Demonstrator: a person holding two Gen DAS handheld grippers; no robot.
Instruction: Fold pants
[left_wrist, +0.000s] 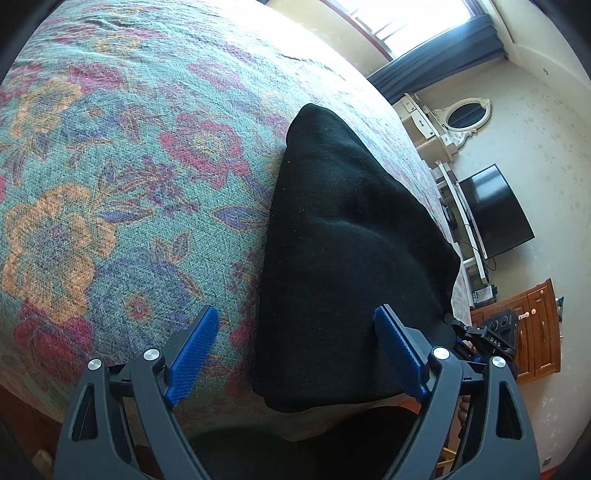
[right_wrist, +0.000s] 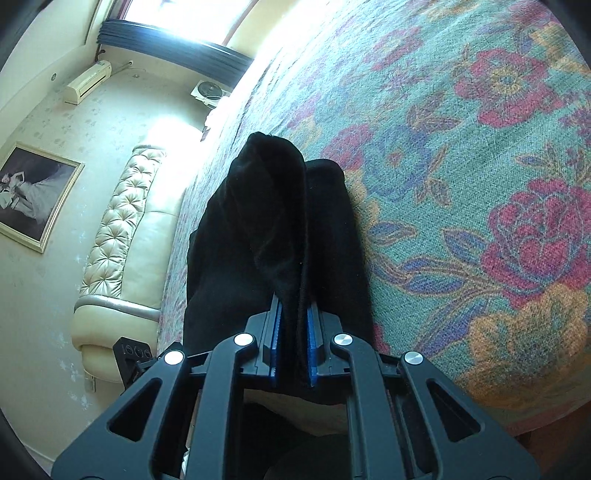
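The black pants (left_wrist: 343, 251) lie as a folded dark mass on the floral bedspread (left_wrist: 110, 166). My left gripper (left_wrist: 295, 328) is open and empty, its blue pads spread over the near edge of the pants. In the right wrist view the pants (right_wrist: 273, 221) rise in a bunched fold. My right gripper (right_wrist: 293, 325) is shut on that fold of the pants near the bed's front edge. The right gripper's body also shows in the left wrist view (left_wrist: 491, 339), at the pants' right side.
The bedspread (right_wrist: 480, 184) covers the whole bed. A tufted cream headboard (right_wrist: 122, 236) stands to the left. A TV (left_wrist: 495, 210), a white dresser with an oval mirror (left_wrist: 467, 114) and a wooden cabinet (left_wrist: 532, 328) stand along the wall.
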